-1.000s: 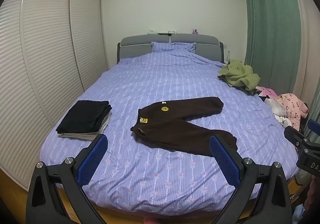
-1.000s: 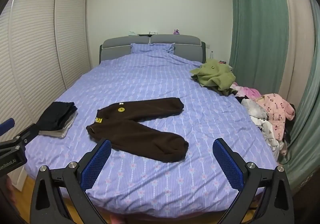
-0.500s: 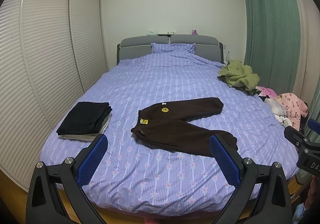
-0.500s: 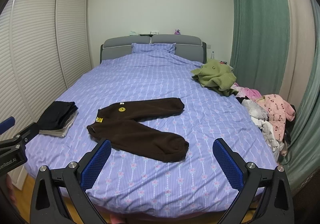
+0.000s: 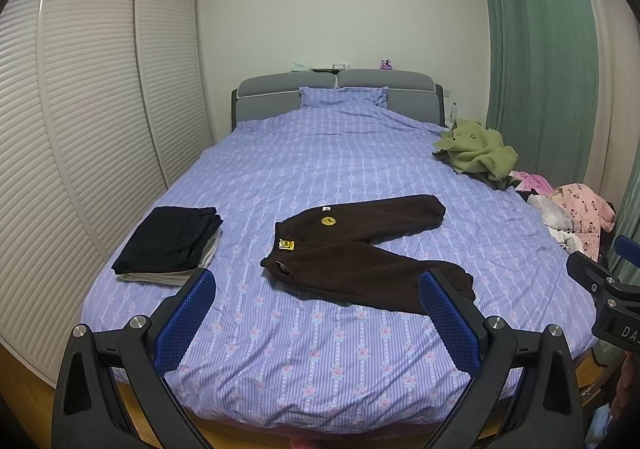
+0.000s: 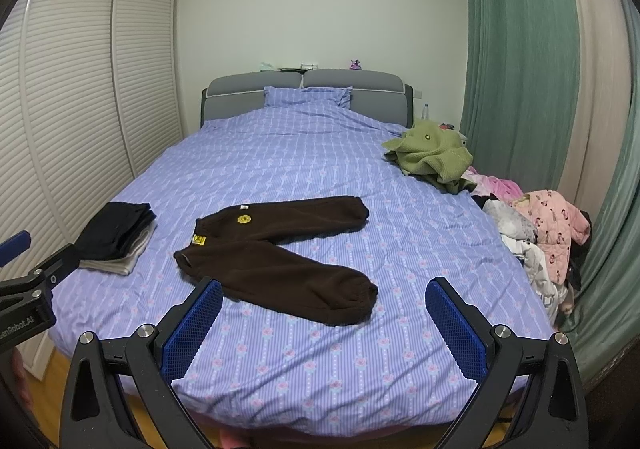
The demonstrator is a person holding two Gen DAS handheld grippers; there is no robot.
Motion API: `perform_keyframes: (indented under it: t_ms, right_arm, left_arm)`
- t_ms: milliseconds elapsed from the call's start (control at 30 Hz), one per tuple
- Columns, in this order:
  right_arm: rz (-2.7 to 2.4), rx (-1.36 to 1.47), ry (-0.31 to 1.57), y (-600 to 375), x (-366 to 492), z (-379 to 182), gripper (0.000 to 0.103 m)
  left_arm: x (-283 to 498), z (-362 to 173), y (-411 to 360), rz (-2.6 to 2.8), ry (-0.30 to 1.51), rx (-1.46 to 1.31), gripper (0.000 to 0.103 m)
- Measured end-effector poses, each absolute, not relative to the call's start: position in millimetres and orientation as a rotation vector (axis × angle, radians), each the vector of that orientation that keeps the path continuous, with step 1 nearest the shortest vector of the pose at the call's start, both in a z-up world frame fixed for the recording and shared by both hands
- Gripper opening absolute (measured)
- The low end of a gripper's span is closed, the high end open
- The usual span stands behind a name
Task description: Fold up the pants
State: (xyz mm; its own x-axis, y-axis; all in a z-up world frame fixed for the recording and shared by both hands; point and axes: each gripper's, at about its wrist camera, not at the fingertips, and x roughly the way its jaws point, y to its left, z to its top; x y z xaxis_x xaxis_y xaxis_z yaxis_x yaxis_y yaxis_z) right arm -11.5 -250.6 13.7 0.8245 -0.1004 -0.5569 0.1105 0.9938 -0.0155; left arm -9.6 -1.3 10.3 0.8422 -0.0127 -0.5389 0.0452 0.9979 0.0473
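Dark brown fleece pants (image 5: 360,249) lie flat on the purple bed (image 5: 320,349), waistband to the left, both legs spread apart to the right; they also show in the right wrist view (image 6: 280,249). My left gripper (image 5: 318,313) is open and empty, held off the bed's foot edge, short of the pants. My right gripper (image 6: 324,319) is open and empty, also short of the pants, near the lower leg's cuff.
A folded stack of dark and grey clothes (image 5: 170,245) lies at the bed's left edge. A green garment (image 5: 476,153) and a heap of pink and white clothes (image 5: 572,213) lie along the right edge. Louvred wardrobe doors (image 5: 80,129) stand left, green curtains (image 5: 540,49) right.
Both grippers have risen and drawn back very slightly; the bed sits a little lower in view. The pants have not moved.
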Motion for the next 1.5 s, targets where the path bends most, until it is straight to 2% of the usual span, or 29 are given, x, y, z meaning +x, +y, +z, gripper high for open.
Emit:
perform_keyframes:
  t_ms: [1500]
  right_arm:
    - [-0.124, 0.01, 0.638, -245, 8, 1, 0.103]
  left_arm:
    - [20, -4, -2, -0.038, 0.588, 0.072, 0.103]
